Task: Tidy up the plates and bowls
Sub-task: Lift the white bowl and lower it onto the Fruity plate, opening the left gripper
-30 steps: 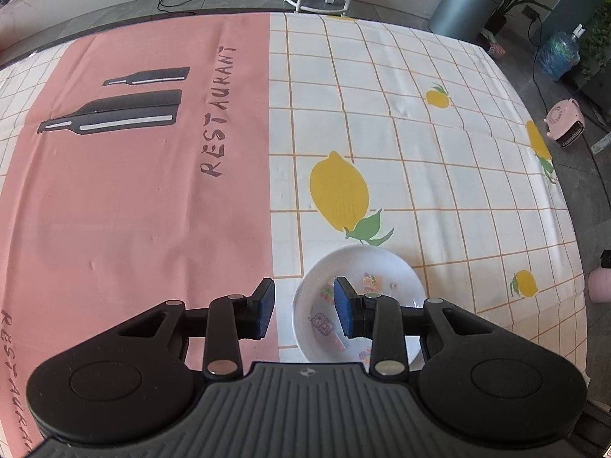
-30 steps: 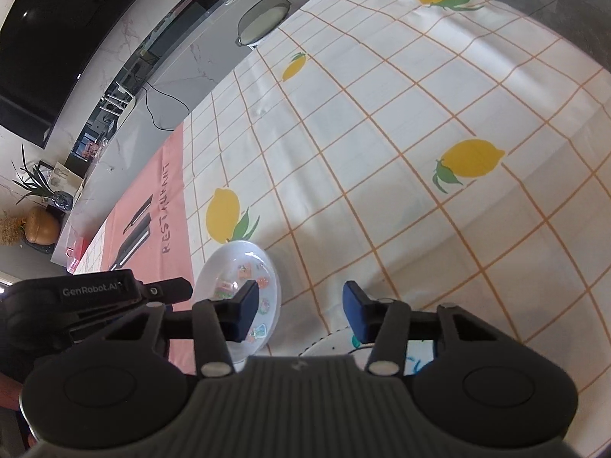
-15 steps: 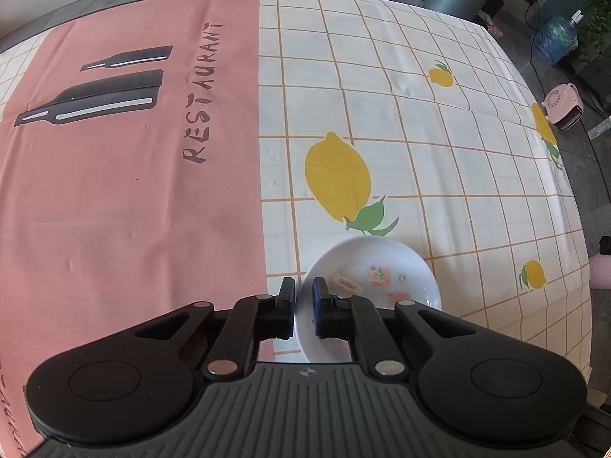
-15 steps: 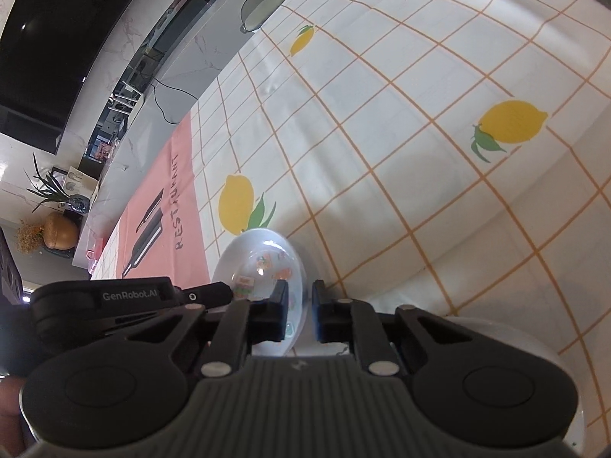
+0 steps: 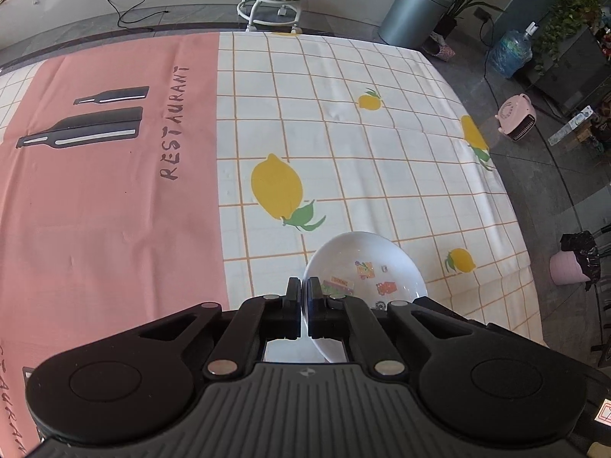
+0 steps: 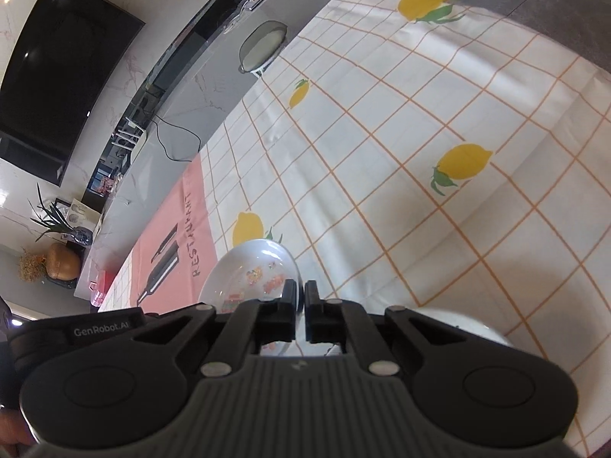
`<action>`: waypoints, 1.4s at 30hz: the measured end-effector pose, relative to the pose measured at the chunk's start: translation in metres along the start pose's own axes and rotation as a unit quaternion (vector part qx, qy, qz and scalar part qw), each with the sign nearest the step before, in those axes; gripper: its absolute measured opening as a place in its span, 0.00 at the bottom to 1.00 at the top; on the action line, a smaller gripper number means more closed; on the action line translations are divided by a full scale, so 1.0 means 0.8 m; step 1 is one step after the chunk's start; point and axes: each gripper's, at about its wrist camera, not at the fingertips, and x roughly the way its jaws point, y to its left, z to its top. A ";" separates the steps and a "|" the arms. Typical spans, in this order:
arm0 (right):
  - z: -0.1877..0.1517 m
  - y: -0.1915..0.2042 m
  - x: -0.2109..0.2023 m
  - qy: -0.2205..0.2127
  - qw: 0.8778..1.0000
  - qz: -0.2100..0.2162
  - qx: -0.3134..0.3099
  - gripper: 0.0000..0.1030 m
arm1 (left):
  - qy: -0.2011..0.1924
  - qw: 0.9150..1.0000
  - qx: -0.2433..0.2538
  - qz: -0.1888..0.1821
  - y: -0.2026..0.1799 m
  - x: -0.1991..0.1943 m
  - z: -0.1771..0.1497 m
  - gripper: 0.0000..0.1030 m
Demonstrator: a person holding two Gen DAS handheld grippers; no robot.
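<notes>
Left-wrist view: my left hand-held gripper (image 5: pixel 304 291) pinches the bowl (image 5: pixel 366 267) rim; the right hand-held gripper (image 6: pixel 299 293) grips a plate (image 6: pixel 469 322). Stacking remains.

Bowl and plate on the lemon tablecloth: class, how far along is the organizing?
Done: nothing stacked yet. In hand: left gripper pinches the printed bowl at its rim; right gripper looks closed on the white plate at its rim. Left: bring bowl and plate together and set them down.
</notes>
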 end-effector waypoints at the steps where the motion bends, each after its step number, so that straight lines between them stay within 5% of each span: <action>1: -0.002 -0.001 -0.007 -0.004 1.000 0.001 0.000 0.01 | -0.003 1.000 0.004 -0.003 -0.004 -0.004 -0.005 0.02; 10: -0.027 -0.028 -0.064 -0.029 0.999 -0.019 0.011 0.01 | -0.021 0.999 0.013 -0.039 -0.038 -0.034 -0.060 0.03; 18: -0.047 -0.062 -0.087 -0.035 0.998 -0.048 0.022 0.02 | -0.015 0.998 0.040 -0.036 -0.068 -0.015 -0.104 0.04; 30: -0.060 -0.070 -0.070 -0.033 0.994 -0.098 -0.022 0.03 | 0.001 0.998 0.060 0.003 -0.074 0.026 -0.137 0.05; 42: -0.065 -0.069 -0.067 -0.026 0.994 -0.096 -0.035 0.03 | -0.007 0.997 0.079 0.019 -0.076 0.027 -0.142 0.06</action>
